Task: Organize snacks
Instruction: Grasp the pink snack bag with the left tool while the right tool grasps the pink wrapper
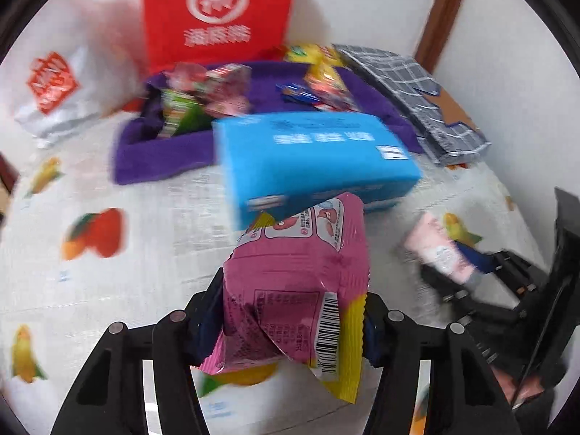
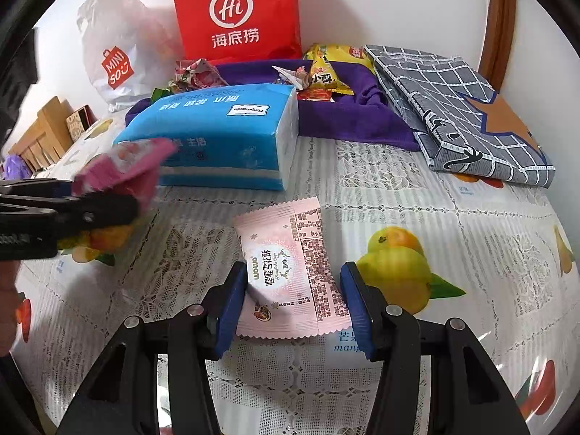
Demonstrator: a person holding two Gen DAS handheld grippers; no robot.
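- Left gripper [image 1: 293, 320]: black two-finger tongs with blue pads, clamped on a crinkly magenta-pink foil snack packet with yellow edge and barcode [image 1: 301, 290]. Packet is held off the table, in front of the blue plastic-wrapped tissue pack [image 1: 311, 159].
- Right gripper [image 2: 293, 304]: jaws part open, straddling a pale pink flat snack sachet with printed text [image 2: 290, 272]. Sachet lies flat on the white lace tablecloth with fruit prints [image 2: 417, 195]. Left pad touches or nearly touches the sachet's edge; cannot tell about the right. Not gripped.
- Purple fabric tray [image 2: 348, 123] sits behind the tissue pack, holding assorted snack packets [image 2: 322, 76].
- Red paper bag with white logo [image 2: 235, 11] stands behind the tray against the wall; white plastic shopping bag [image 2: 116, 61] left of it.
- Folded grey checked cloth [image 2: 456, 108] lies right of the tray.
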